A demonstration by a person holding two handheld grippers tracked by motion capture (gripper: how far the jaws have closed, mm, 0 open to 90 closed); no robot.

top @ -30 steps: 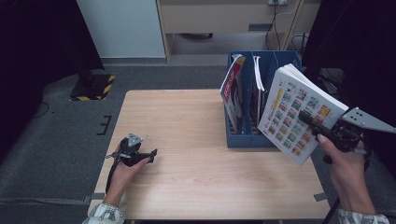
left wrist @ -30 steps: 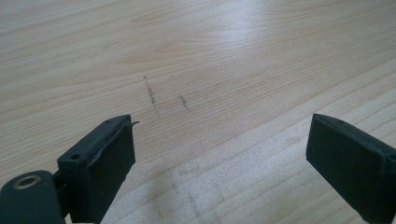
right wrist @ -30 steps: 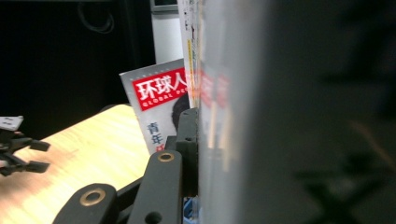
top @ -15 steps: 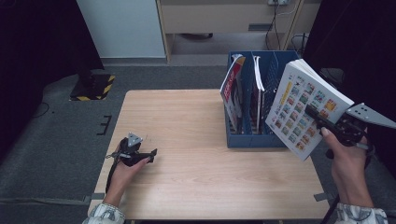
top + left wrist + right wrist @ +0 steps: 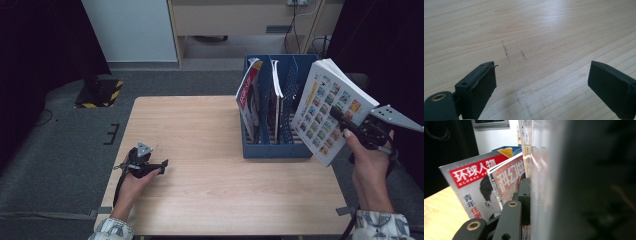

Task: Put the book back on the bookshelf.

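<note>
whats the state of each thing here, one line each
book: lifted off the table, tilted, clamped in the right hand-held gripper beside the file rack
blue file rack: upright on the table, two magazines in it, right slot free
red-cover magazine: standing in the rack, leaning left
second magazine: standing upright in a middle slot
left hand-held gripper: open, holding nothing, resting on the wooden table

Office-like recording room: grey carpet [image 5: 60,165], wooden worktop [image 5: 200,130], blue file rack [image 5: 280,150] with magazines [image 5: 248,97], cabinet [image 5: 235,20] behind, dark curtains [image 5: 40,45].
</note>
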